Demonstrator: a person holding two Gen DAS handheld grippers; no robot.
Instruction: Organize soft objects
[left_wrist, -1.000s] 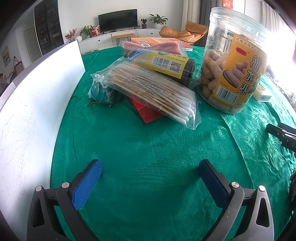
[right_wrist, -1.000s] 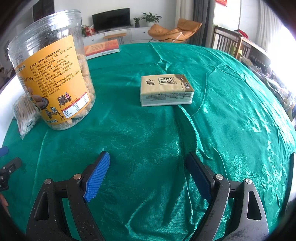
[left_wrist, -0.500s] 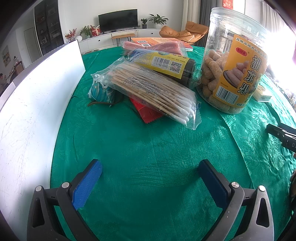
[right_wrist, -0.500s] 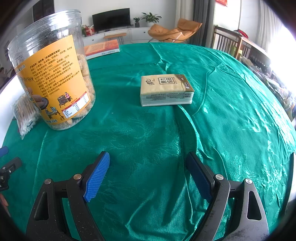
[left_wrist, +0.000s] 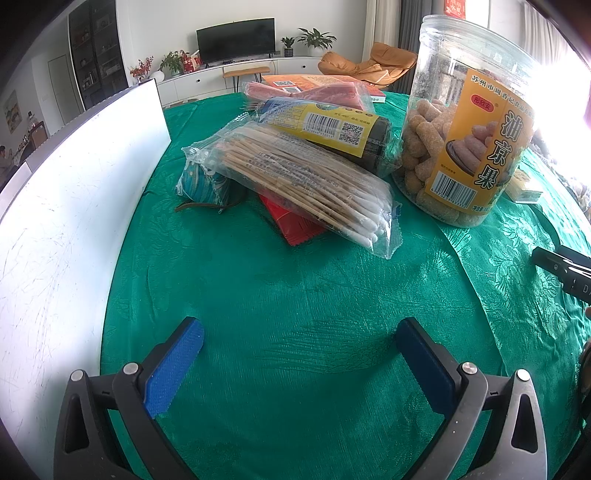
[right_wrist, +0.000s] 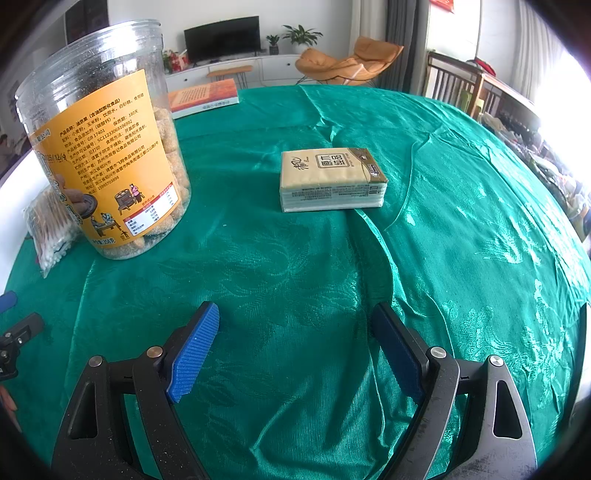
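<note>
**On the green counter, nothing sorted yet**

Across the counter (right_wrist: 461, 240), draped in a green patterned cloth, the goods lie in what looks like a starting arrangement. Both tongs hang low over bare cloth with their blue pads spread wide and nothing between them: the left tongs (left_wrist: 299, 343) face a heap of packets, the right tongs (right_wrist: 295, 332) face a lone tissue pack (right_wrist: 332, 179).

The heap, seen from the left wrist, is a loose pile. A clear bag of cotton swabs (left_wrist: 295, 177) lies slantwise on top, covering part of a red packet (left_wrist: 295, 229) and touching a small blue-green patterned pouch (left_wrist: 207, 184) at its far end. Behind it rests a dark roll with a yellow label (left_wrist: 332, 129), and behind that a pinkish wrapped packet (left_wrist: 325, 92). A tall clear snack jar (right_wrist: 107, 147) stands just beside the pile; it is rigid and probably not part of the sorting. The tissue pack sits flat and by itself, well apart from the jar, straight ahead of the right tongs.

A white board or panel (left_wrist: 74, 184) runs along the left side of the counter; whether it marks a destination cannot be told.

My judgement: the task is at or near its beginning. No soft item is held, and none appears grouped on purpose. The tissue pack, the pouch and the bagged packets all remain to be gathered.
</note>
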